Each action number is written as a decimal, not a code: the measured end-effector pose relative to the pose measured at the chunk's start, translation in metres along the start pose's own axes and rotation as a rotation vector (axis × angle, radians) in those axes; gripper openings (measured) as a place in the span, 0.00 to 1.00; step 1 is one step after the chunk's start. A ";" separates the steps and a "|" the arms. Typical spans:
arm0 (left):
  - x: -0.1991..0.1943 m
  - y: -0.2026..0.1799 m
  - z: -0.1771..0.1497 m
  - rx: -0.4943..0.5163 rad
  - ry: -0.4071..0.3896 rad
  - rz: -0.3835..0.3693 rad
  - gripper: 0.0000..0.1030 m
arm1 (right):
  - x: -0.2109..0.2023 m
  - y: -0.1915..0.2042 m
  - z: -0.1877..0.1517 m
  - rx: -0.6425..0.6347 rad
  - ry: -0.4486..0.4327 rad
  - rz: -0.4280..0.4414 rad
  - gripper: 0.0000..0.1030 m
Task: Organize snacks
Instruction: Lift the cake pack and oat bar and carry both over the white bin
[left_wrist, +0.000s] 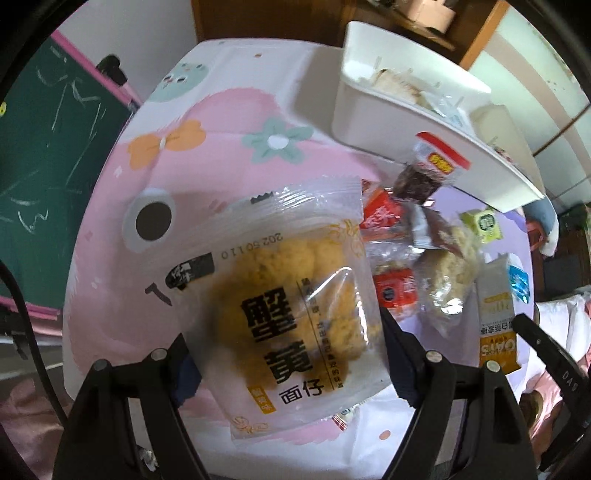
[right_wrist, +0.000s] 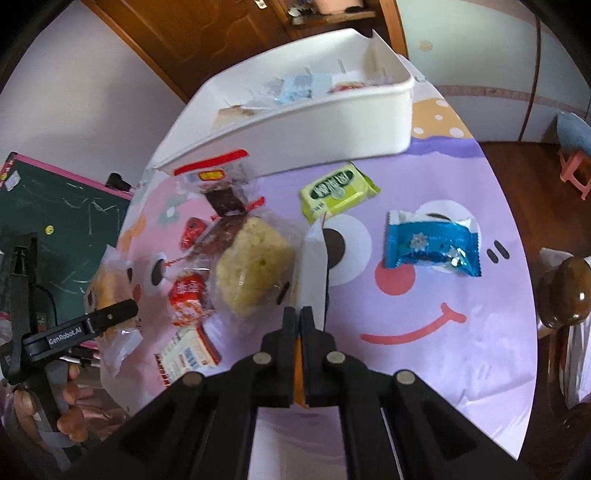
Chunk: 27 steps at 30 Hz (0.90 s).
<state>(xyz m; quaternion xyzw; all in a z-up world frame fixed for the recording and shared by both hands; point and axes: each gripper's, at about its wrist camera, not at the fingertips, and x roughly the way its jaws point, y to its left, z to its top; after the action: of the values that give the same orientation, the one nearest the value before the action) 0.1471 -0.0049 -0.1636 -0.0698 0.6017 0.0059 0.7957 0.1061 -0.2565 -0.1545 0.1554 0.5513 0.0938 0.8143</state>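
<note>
My left gripper (left_wrist: 284, 332) is shut on a clear packet of yellow noodle snack (left_wrist: 295, 280), holding it above the table by its two sides. From the right wrist view that packet (right_wrist: 107, 291) hangs at the far left. My right gripper (right_wrist: 299, 314) is shut on a white and orange oat bar packet (right_wrist: 314, 266), seen edge on and raised off the cloth; the left wrist view shows its printed face (left_wrist: 496, 317). A white bin (right_wrist: 332, 125) with several snacks inside stands at the back of the table.
Loose on the cartoon cloth (right_wrist: 424, 369) lie a green packet (right_wrist: 338, 188), a blue packet (right_wrist: 432, 247), a pale crispy cake (right_wrist: 255, 266), small red packets (right_wrist: 186, 295) and a dark red-striped packet (right_wrist: 221, 184). A chalkboard (right_wrist: 66, 229) stands left; a wooden knob (right_wrist: 569, 288) stands right.
</note>
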 end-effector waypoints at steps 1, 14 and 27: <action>-0.008 0.009 0.002 0.012 -0.006 -0.001 0.78 | -0.005 0.003 0.002 -0.007 -0.011 0.002 0.01; -0.053 -0.018 0.021 0.165 -0.149 -0.005 0.78 | -0.060 0.042 0.032 -0.157 -0.117 0.014 0.00; -0.042 -0.014 0.019 0.155 -0.105 -0.023 0.78 | 0.033 0.020 -0.016 -0.265 0.180 -0.094 0.51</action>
<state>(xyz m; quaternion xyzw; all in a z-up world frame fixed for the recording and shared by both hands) 0.1545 -0.0130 -0.1166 -0.0145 0.5570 -0.0462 0.8291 0.1040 -0.2242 -0.1817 0.0115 0.6113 0.1409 0.7786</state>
